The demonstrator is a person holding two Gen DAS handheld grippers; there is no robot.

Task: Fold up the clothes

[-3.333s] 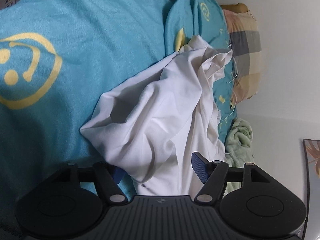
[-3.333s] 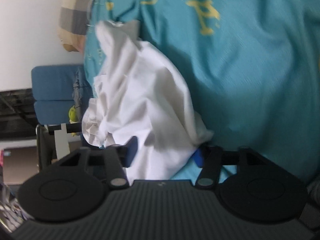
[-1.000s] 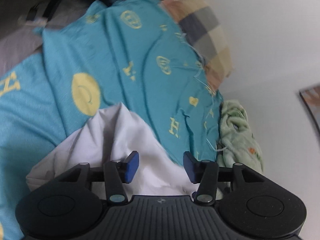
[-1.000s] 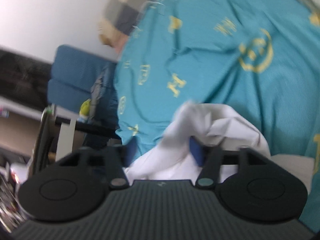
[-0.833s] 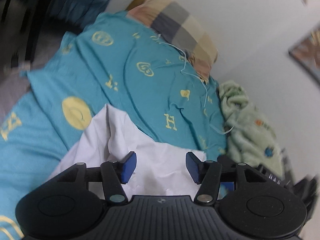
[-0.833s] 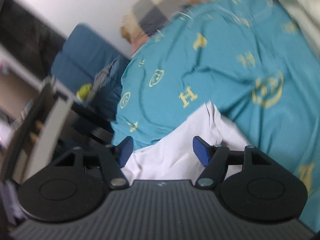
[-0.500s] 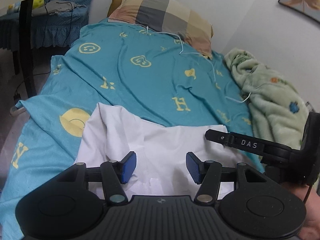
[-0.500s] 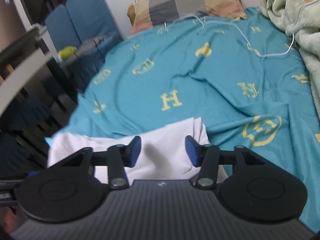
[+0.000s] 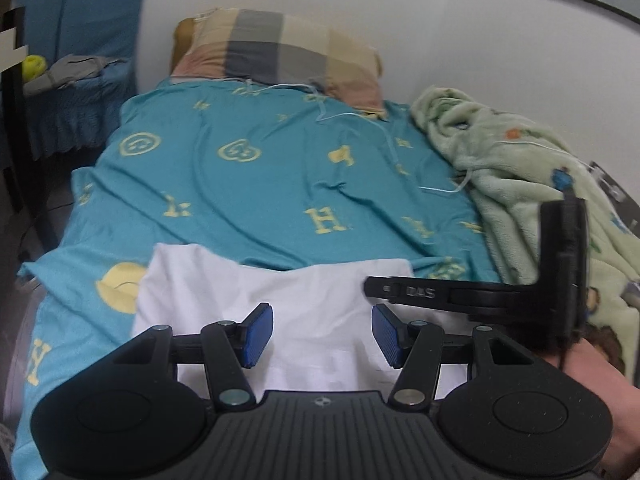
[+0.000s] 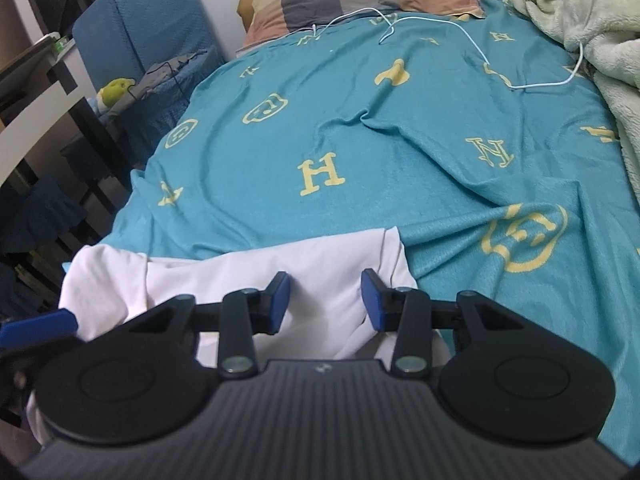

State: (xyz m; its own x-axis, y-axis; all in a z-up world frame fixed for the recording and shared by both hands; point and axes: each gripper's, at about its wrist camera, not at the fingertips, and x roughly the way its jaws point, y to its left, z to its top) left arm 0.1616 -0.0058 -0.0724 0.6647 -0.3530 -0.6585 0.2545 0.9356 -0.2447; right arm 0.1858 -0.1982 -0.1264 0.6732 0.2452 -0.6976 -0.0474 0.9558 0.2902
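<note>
A white garment (image 9: 312, 296) lies spread fairly flat at the near end of the bed, on the teal sheet (image 9: 260, 184). My left gripper (image 9: 322, 334) hovers over its near part, open, with only cloth showing behind the blue pads. The right wrist view shows the same white garment (image 10: 320, 264), one sleeve bunched at the left. My right gripper (image 10: 324, 300) stands open above the garment's right side. The right gripper's body (image 9: 520, 292) reaches in from the right in the left wrist view, and a blue finger of the left gripper (image 10: 40, 326) shows at the left edge.
A checked pillow (image 9: 280, 48) sits at the head of the bed. A green fleece blanket (image 9: 520, 168) is heaped along the right side. A thin white cable (image 10: 480, 56) trails across the sheet. A blue chair (image 10: 152, 24) and dark desk stand left.
The garment was a crumpled heap and now lies spread out near the bed's foot. Both cameras swung up from looking down on it to looking along the bed.
</note>
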